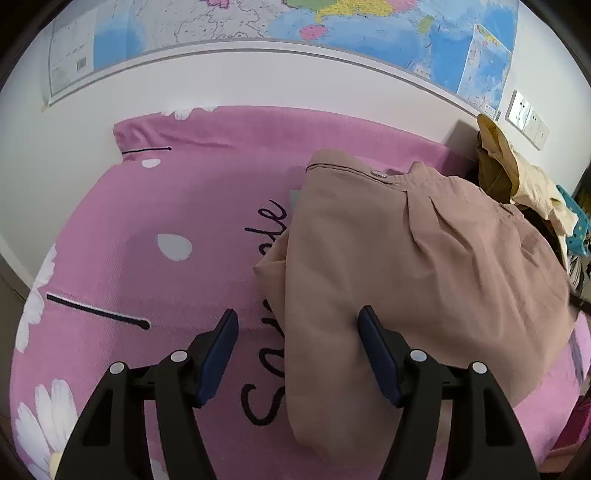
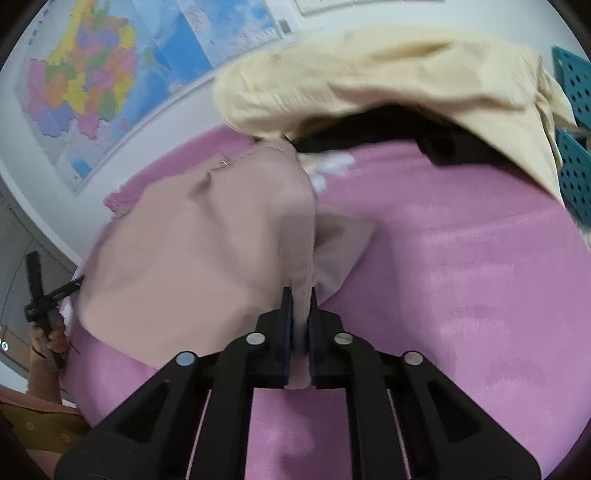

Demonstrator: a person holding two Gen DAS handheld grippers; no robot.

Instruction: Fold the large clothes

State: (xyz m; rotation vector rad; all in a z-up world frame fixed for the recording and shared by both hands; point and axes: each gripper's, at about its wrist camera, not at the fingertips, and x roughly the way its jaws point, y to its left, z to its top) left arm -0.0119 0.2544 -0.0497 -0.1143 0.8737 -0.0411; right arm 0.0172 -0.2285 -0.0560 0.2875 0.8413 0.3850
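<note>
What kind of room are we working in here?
Probably a bedroom at home: the beige garment lies on a pink daisy-print bedspread, a wall map hangs above, and more clothes are piled beside.

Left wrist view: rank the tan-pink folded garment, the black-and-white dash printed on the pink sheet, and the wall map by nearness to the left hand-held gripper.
1. Tan-pink folded garment: under the left hand-held gripper, its right finger on the cloth.
2. Black-and-white dash printed on the pink sheet: to the left.
3. Wall map: farthest, up on the wall.
</note>
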